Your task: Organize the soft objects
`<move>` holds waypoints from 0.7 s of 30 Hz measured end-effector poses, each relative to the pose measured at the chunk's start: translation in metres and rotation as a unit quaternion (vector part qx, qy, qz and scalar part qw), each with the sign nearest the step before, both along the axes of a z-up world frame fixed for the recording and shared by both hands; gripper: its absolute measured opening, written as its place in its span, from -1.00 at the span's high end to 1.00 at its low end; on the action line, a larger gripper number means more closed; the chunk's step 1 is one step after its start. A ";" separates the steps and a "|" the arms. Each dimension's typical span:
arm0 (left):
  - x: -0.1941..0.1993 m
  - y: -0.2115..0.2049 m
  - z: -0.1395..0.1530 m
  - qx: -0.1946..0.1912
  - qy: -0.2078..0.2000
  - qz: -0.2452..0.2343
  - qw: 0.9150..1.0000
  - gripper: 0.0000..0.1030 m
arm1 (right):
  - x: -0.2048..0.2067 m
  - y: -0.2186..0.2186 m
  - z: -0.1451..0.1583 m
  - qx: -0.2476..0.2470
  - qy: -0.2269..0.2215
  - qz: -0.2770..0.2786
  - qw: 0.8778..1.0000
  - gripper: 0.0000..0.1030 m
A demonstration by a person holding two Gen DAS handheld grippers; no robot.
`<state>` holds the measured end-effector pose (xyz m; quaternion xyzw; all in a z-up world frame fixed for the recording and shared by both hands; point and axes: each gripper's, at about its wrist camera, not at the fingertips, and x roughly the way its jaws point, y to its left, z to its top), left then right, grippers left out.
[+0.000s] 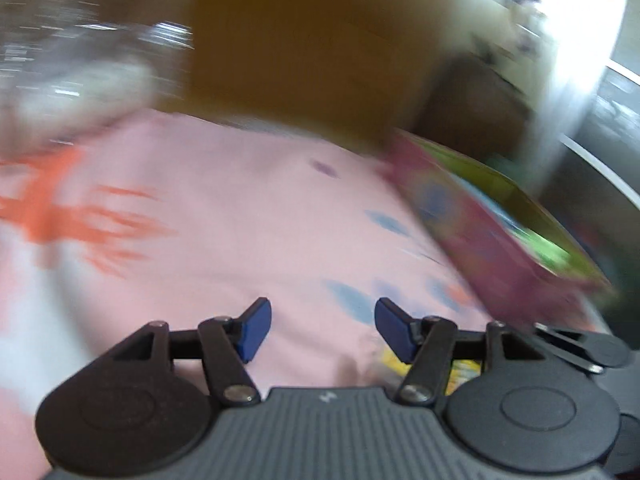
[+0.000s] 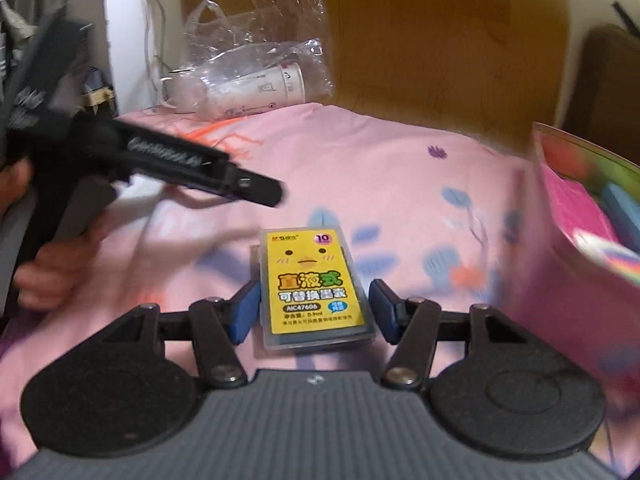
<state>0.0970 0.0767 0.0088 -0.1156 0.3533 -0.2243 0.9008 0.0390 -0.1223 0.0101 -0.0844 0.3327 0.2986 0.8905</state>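
Two grippers in play over a pink bedsheet (image 2: 360, 152) printed with small blue and orange leaves.

Right gripper (image 2: 314, 312): my blue pads (image 2: 244, 312) stand spread on either side of a flat clear case with a yellow label (image 2: 314, 284), bottom centre of the right wrist view. Case lies flat on the sheet between the pads. Left pad looks right at the case's edge, right pad shows a sliver of sheet between; I cannot tell whether either presses. Nothing lifted.

Left gripper (image 1: 323, 330): left wrist view heavily blurred. Pads parted, only pink sheet between them, nothing pinched. A corner of the yellow label peeks out under the right finger linkage, bottom right of centre.

In the right wrist view that left gripper shows at the left edge as a dark pistol-shaped body, nose pointing toward frame centre, my hand (image 2: 52, 268) wrapped on its grip below.

Right edge of both views: a colourful box (image 2: 560, 208) with pink and green sides, open top, bright blocks inside, sitting on the sheet.

Upper left of the right wrist view: a crumpled clear plastic bag (image 2: 256, 68) over a white cylinder, at the far edge of the bed. Behind it, a brown wooden headboard (image 2: 420, 40) fills the upper centre.
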 end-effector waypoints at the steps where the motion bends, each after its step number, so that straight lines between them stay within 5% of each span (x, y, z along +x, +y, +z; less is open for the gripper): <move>1: -0.004 -0.013 0.000 -0.004 0.005 -0.031 0.999 -0.14 | -0.012 -0.011 0.001 0.002 0.000 0.002 1.000 -0.20; 5: -0.028 -0.065 0.002 0.035 -0.007 -0.110 0.993 -0.12 | -0.051 -0.045 0.000 -0.001 -0.019 0.008 1.000 -0.20; 8: -0.046 -0.101 0.001 0.020 0.002 -0.164 0.986 -0.12 | -0.073 -0.074 0.001 0.009 -0.018 -0.013 1.000 -0.21; 21: -0.105 -0.226 -0.007 0.085 -0.037 -0.270 0.958 -0.13 | -0.151 -0.171 -0.011 0.011 -0.062 -0.174 0.983 -0.55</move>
